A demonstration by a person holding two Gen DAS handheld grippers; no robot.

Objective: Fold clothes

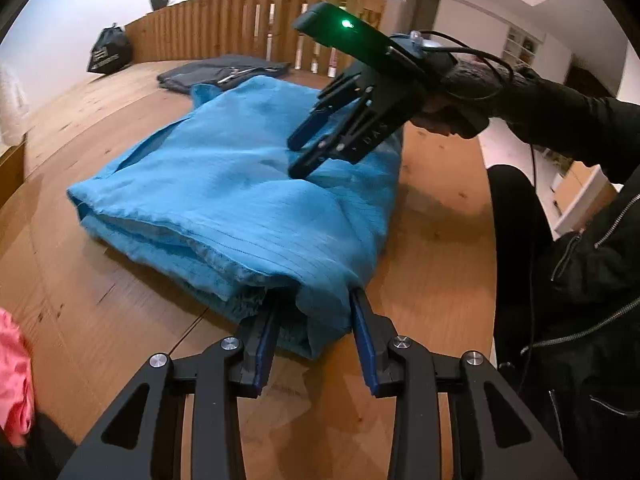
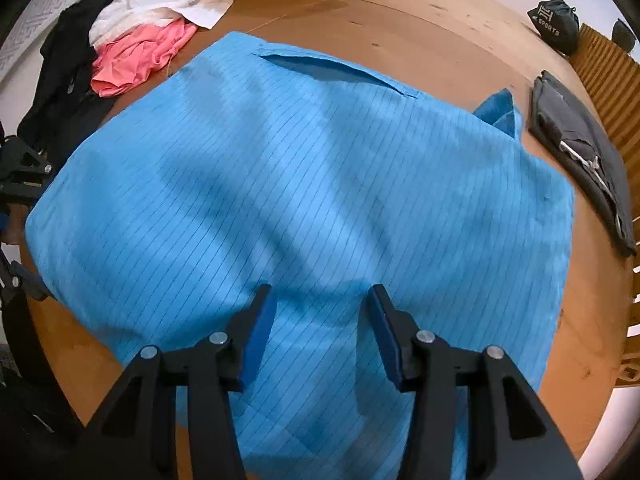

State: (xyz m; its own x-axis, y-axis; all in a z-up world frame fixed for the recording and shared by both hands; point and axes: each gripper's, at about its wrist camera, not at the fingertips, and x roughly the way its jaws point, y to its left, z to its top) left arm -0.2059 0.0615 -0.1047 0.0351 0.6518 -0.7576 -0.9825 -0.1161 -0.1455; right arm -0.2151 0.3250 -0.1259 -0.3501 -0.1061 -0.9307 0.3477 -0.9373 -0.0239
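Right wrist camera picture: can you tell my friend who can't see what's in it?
A big blue striped garment lies spread on a wooden table, with the open right gripper just above it. Pink, white and black clothes sit piled at the far left, and a folded dark garment lies at the right.

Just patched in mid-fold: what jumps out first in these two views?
The big blue striped garment fills the middle of the wooden table, partly folded. The right claw hovers open over its top, while the left claw is open around its near edge. A pile of pink, white and black clothes waits at one table corner, and a folded dark garment lies opposite.
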